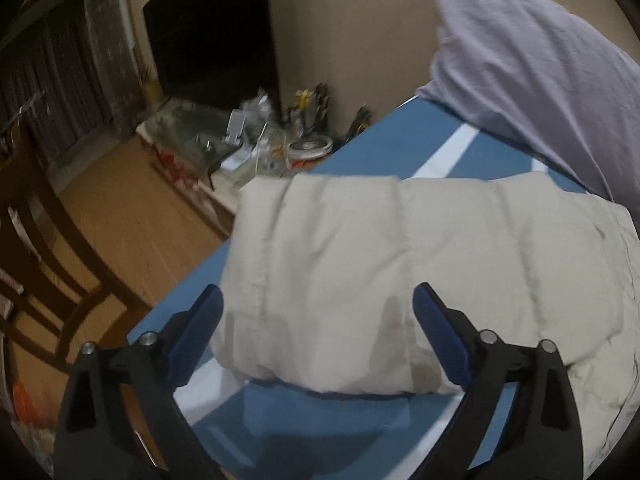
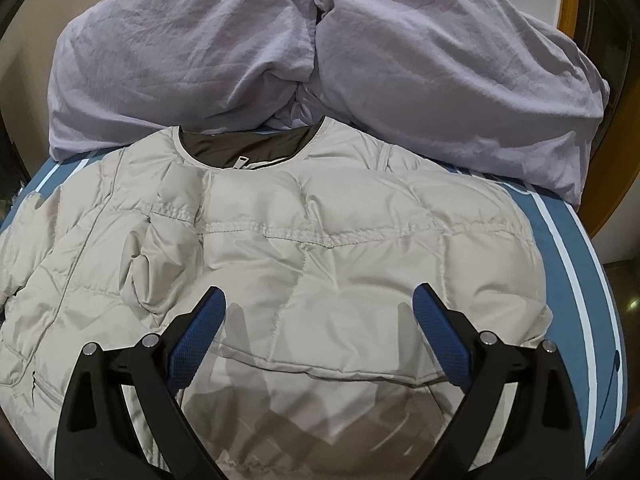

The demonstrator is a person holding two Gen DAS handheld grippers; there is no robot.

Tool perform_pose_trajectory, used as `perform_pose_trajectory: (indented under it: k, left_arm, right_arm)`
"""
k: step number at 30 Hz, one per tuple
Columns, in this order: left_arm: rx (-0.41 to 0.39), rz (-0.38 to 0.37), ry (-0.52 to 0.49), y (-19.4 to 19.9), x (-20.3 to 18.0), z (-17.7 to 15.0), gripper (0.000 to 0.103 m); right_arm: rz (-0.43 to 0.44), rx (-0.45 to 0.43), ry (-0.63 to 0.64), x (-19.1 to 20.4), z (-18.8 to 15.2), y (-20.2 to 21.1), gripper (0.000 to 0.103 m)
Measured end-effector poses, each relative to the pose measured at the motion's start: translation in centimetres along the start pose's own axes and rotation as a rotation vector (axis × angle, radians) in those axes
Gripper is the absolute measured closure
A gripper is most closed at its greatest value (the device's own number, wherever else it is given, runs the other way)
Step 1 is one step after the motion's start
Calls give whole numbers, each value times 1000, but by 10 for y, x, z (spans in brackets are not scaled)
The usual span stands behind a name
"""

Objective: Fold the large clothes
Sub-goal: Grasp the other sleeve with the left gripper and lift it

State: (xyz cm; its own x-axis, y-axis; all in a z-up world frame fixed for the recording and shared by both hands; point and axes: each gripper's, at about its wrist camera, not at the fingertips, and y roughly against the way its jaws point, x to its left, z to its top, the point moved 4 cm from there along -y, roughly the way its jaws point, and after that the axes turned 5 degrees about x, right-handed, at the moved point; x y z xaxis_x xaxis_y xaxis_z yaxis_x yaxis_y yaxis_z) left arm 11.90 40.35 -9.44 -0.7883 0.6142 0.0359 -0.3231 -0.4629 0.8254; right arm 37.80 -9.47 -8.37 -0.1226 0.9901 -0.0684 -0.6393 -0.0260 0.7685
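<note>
Jaws of both grippers apart, empty, beige quilted jacket (image 2: 320,240) partly folded, brown lining at collar, blue bedsheet (image 2: 576,264)

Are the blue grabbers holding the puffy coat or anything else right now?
Nothing is held. Both the left gripper and the right gripper are open above the beige puffy jacket, their fingers spread with no fabric pinched between them.

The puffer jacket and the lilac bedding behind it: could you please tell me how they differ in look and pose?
The puffer jacket is beige, quilted with stitched seams, and lies spread fairly flat; the lilac bedding is plain, wrinkled, and heaped high against the head of the bed. The jacket shows a dark lining at its neck; the bedding shows none. Both rest on the blue striped sheet.
</note>
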Motion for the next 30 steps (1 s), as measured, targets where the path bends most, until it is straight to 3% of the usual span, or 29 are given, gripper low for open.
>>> perform_pose_trajectory:
  k: [4, 8, 11, 16, 18, 25, 30]
  left_arm:
    - [52, -20, 19, -15, 4, -9, 18]
    - [42, -19, 12, -18, 0, -17, 27]
    - [31, 0, 12, -16, -3, -18, 44]
    - [17, -6, 30, -13, -3, -13, 84]
    - [6, -30, 37, -8, -3, -11, 91]
    - [-52, -32, -6, 12, -17, -2, 96]
    - [-126, -78, -42, 43, -45, 12, 97]
  right_arm:
    - [6, 8, -8, -5, -2, -2, 7]
    - [10, 14, -21, -8, -3, -3, 7]
    - [13, 15, -19, -8, -4, -3, 7]
    - [24, 8, -17, -8, -4, -1, 7]
    - [25, 5, -17, -9, -4, 1, 7]
    - [36, -7, -30, -16, -4, 5, 7]
    - [46, -15, -41, -22, -4, 8, 7]
